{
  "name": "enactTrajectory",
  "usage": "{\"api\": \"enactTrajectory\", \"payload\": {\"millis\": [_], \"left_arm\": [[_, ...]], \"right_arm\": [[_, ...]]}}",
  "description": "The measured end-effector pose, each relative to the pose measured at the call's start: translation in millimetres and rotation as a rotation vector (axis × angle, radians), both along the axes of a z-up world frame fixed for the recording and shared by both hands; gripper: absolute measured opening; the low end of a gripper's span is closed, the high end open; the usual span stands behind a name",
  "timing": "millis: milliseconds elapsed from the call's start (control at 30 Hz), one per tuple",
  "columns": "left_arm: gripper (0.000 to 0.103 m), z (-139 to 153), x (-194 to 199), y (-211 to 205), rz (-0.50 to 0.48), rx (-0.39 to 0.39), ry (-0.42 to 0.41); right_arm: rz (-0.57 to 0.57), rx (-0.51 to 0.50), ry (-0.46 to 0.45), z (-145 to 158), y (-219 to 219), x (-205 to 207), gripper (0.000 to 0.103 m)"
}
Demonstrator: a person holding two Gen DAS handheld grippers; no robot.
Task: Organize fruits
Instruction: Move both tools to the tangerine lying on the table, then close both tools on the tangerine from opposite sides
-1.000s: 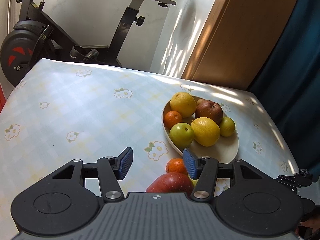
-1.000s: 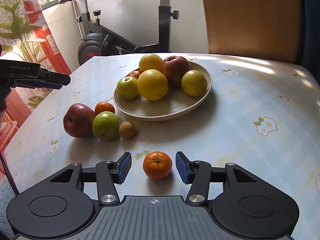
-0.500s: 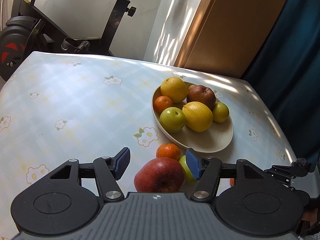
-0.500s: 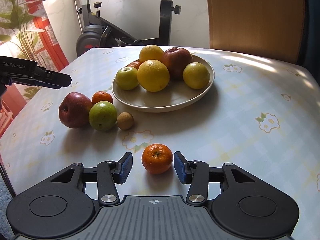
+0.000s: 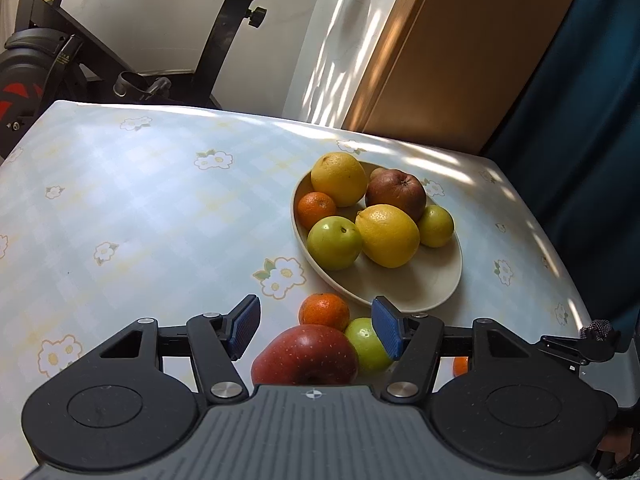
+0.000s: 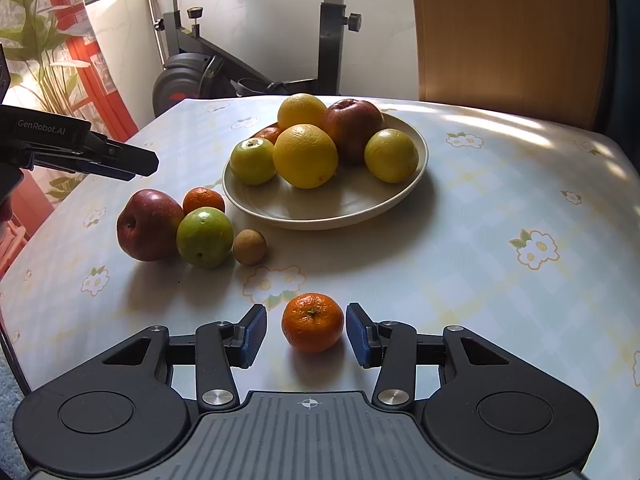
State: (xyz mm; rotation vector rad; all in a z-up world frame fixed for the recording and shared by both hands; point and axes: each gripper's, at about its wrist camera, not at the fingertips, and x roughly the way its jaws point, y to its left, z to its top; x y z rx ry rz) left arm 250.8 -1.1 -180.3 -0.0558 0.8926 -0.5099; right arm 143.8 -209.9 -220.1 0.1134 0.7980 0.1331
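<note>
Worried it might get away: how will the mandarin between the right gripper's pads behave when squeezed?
The mandarin is round, so it may roll on the smooth tablecloth. The right gripper is closing, pads not yet touching. Its peel probably yields slightly; it looks light.

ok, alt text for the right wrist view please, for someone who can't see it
The right gripper is closing around a mandarin on the floral tablecloth, pads not yet touching it. Behind sits a bowl of fruit, with a red apple, green apple, second mandarin and small brown fruit beside it.
</note>
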Motion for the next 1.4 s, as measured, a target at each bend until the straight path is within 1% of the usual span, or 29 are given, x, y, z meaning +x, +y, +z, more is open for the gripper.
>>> {"api": "enactTrajectory", "payload": {"millis": [167, 300, 433, 533, 667, 800, 833, 867, 933, 967, 1067, 1167, 1267, 1400], "left_arm": [[0.064, -3.2, 8.2, -4.1, 0.009, 0.007, 0.023], [0.063, -11.6, 22.3, -6.7, 0.038, -0.005, 0.097], [0.061, -18.6, 34.6, -10.8, 0.07, -0.017, 0.146], [0.057, -21.6, 41.1, -16.1, 0.06, -0.032, 0.168], [0.056, -27.1, 46.5, -23.9, 0.042, -0.03, 0.199], [0.054, -33.1, 47.5, -31.3, 0.025, 0.011, 0.193], [0.051, -34.9, 47.5, -32.6, 0.022, 0.018, 0.192], [0.044, -36.6, 47.4, -33.4, 0.017, 0.023, 0.194], [0.037, -39.3, 46.6, -34.1, 0.014, 0.028, 0.194], [0.036, -39.7, 46.3, -33.7, 0.015, 0.028, 0.188], [0.035, -39.3, 46.4, -32.2, 0.012, 0.026, 0.18], [0.035, -35.0, 43.7, -32.3, 0.009, 0.045, 0.147], [0.035, -27.6, 42.8, -28.2, 0.016, 0.017, 0.133], [0.035, -14.1, 41.3, -28.7, 0.014, 0.015, 0.09]], "right_arm": [[-0.006, -0.003, 0.007, -1.3, -0.9, 2.4, 0.035], [-0.014, 0.001, 0.02, -4.9, -1.8, 4.8, 0.035], [-0.006, -0.004, 0.017, -5.3, -0.9, 4.2, 0.033], [-0.011, 0.004, 0.014, -4.9, -2.5, 3.7, 0.033], [-0.022, 0.013, 0.011, -4.1, -6.3, 2.8, 0.033], [-0.033, 0.024, 0.008, -3.7, -9.7, 2.1, 0.033], [-0.034, 0.025, 0.008, -3.6, -10.1, 2.0, 0.033], [-0.035, 0.024, 0.007, -3.6, -10.1, 1.7, 0.033], [-0.036, 0.026, 0.005, -3.4, -10.3, 1.5, 0.033], [-0.037, 0.028, 0.005, -3.3, -10.6, 1.4, 0.033], [-0.039, 0.029, 0.004, -2.8, -10.9, 1.2, 0.032], [-0.042, 0.03, -0.004, -1.0, -11.6, 0.3, 0.032], [-0.045, 0.03, -0.013, 1.7, -12.9, -0.2, 0.032], [-0.047, 0.026, -0.026, 6.6, -15.2, 1.8, 0.032]]}}
